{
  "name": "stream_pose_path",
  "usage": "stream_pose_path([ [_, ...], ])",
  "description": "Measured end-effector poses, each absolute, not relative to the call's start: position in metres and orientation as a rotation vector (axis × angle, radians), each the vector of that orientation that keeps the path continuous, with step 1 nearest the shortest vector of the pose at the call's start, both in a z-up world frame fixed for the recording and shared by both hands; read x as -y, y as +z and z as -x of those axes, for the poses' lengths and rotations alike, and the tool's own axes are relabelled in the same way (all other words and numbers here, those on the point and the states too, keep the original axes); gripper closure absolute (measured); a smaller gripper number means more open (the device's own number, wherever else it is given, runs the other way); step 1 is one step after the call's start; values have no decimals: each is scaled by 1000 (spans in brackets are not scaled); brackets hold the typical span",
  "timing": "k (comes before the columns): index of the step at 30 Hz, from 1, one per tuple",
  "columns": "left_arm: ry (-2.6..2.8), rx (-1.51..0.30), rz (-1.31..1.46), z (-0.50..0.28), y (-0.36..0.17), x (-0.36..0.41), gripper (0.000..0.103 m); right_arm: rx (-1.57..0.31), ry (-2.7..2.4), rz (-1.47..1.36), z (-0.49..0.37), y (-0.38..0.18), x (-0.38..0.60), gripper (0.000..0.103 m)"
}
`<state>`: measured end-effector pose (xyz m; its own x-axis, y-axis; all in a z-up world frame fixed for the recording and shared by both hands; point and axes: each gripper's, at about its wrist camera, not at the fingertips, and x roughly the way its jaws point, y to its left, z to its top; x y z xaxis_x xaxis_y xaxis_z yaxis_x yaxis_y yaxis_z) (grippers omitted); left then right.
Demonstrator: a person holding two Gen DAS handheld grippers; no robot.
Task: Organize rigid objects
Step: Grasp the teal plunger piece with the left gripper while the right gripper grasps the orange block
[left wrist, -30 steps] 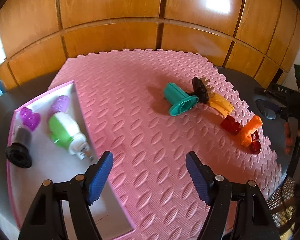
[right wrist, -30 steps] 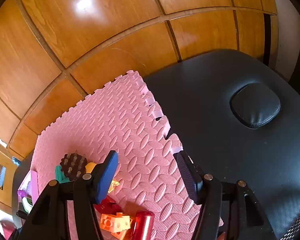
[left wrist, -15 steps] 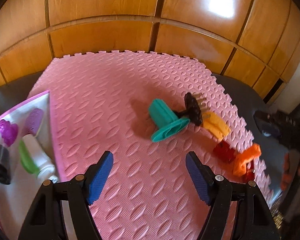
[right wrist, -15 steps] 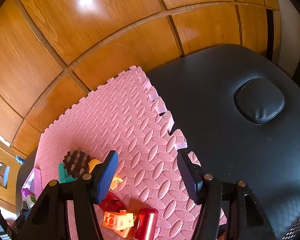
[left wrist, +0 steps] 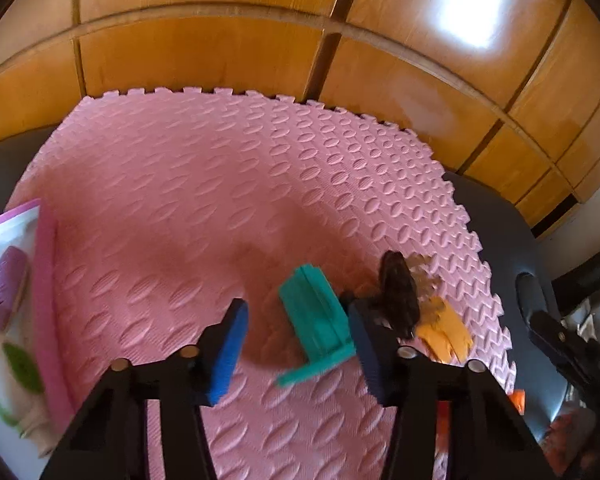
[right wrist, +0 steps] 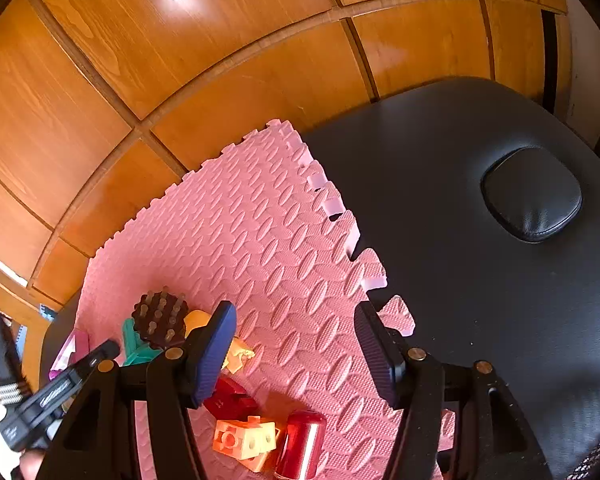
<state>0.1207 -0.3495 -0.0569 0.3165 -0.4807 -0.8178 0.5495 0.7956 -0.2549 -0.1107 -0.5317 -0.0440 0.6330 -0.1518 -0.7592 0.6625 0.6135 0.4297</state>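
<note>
A teal flanged piece (left wrist: 316,320) lies on the pink foam mat (left wrist: 220,184) between the fingers of my left gripper (left wrist: 296,320). The jaws are closing; the right pad is beside the piece, while a gap still shows at the left pad (left wrist: 224,352). Just right of it sit a dark studded ball (left wrist: 398,292) and a yellow piece (left wrist: 444,332). My right gripper (right wrist: 296,332) hangs open over bare mat with nothing between its fingers. Below and left of it lie the studded ball (right wrist: 160,318), a yellow piece (right wrist: 236,354), a red brick (right wrist: 230,398), an orange brick (right wrist: 246,440) and a red cylinder (right wrist: 302,442).
A pink-rimmed tray (left wrist: 44,300) at the far left holds a purple item (left wrist: 6,284) and a green-and-white bottle (left wrist: 16,364). The mat lies on a black padded table (right wrist: 460,240) with a round cushion (right wrist: 532,196). Wooden panels (left wrist: 204,56) stand behind.
My left gripper has moved right from the tray across the mat until the teal piece lies between its fingers, and its jaws have narrowed. The right gripper has stayed put.
</note>
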Motion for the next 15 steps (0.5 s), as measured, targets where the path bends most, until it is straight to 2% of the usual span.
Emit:
stream_pose_path([
  [7,-661,-1088,-47,-136,-77,364,50,-752,-511,-765,108,-45,531,41],
  [9,-681,-1097,-35,-137,-78,362,55,-750,-513,-760,108,-44,530,41],
  [10,-684,-1099,-37,-137,-77,361,67,-750,-512,-760,108,-44,530,41],
  [11,-668,-1094,-68,-135,-77,359,73,-750,-512,-760,108,-44,531,41],
  [15,-685,-1090,-74,-126,-76,345,73,-750,-512,-760,108,-45,531,41],
])
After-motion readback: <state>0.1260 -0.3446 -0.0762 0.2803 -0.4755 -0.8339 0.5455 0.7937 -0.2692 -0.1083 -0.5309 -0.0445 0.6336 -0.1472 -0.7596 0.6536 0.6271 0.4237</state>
